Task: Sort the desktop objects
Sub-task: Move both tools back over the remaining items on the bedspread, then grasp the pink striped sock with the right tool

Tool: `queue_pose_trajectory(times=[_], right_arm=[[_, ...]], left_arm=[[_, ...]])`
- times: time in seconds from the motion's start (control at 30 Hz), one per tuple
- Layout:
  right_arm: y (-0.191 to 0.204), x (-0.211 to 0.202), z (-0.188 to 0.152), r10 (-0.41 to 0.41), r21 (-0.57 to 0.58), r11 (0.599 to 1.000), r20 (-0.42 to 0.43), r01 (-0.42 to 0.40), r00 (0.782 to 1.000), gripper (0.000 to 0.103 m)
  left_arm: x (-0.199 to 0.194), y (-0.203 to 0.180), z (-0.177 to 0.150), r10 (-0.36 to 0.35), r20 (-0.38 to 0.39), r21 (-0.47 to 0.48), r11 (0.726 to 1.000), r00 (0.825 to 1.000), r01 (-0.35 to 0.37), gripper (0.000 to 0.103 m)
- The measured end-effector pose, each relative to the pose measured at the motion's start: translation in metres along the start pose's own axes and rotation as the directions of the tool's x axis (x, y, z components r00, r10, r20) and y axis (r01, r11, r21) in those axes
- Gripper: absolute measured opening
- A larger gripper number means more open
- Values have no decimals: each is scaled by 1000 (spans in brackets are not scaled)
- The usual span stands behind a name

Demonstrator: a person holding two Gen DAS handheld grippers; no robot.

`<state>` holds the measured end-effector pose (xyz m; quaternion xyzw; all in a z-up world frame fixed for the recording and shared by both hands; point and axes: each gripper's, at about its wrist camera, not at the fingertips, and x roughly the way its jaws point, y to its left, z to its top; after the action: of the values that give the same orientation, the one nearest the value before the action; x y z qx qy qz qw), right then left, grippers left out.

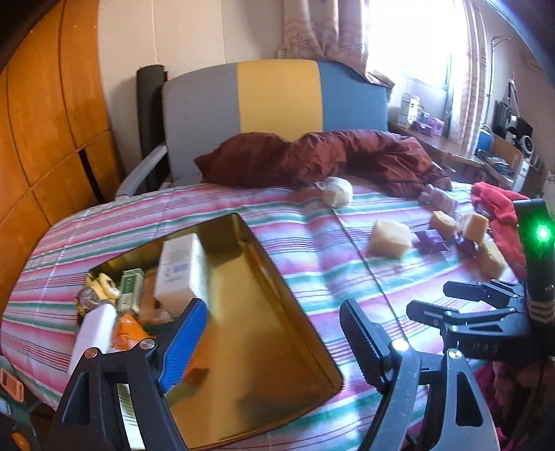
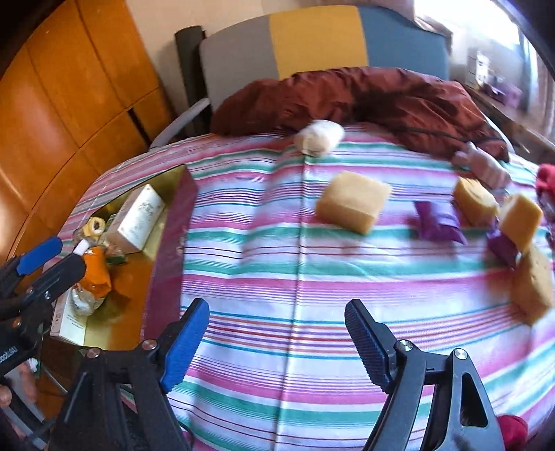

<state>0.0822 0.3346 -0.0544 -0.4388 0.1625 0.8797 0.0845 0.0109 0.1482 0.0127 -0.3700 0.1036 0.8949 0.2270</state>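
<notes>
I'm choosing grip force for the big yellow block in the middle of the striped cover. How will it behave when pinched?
The yellow block looks porous and matte like a sponge, so it probably squashes and weighs little. Its flat faces suggest it won't roll. Resting on the soft striped cover, it may sink or slide if pushed. The right gripper is open and wide enough.

1. We see strong daylight pouring through the window (image 1: 412, 45) at upper right of the left wrist view, blown out to pure white.
2. We notice that glare washes the curtain (image 1: 322, 27) and pales the striped bedspread (image 1: 301, 243).
3. We find the gold tray (image 1: 263, 329) mirror-bright, throwing reflections.
4. We see motion blur smearing the sponge blocks (image 2: 353, 201) and purple pieces (image 2: 437, 222).
5. We note fisheye bending at the edges, curving the wooden wardrobe (image 1: 45, 121), with dark corner vignetting.
6. A green LED (image 1: 542, 233) flares.
</notes>
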Motion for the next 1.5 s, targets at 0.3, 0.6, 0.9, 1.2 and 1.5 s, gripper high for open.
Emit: queue_pose_trajectory(times=[0.3, 0.6, 0.9, 1.2, 1.5], right_arm=[[-30, -14, 2, -47, 9, 999, 3, 47, 999, 81], [-65, -35, 21, -64, 62, 996, 50, 61, 997, 81], [-124, -65, 36, -64, 225, 974, 140, 31, 988, 74], [-208, -66, 78, -125, 424, 905, 175, 40, 977, 77], [-309, -19, 135, -175, 646, 759, 85, 79, 981, 101]], left_arm=[[9, -5, 3, -126, -31, -49, 991, 992, 125, 80], [20, -22, 7, -115, -46, 4, 993, 992, 116, 80], [39, -41, 16, -153, -91, 32, 987, 984, 156, 80], [63, -63, 40, -215, -124, 26, 975, 969, 220, 80], [90, -70, 59, -198, -146, 44, 978, 969, 206, 80]])
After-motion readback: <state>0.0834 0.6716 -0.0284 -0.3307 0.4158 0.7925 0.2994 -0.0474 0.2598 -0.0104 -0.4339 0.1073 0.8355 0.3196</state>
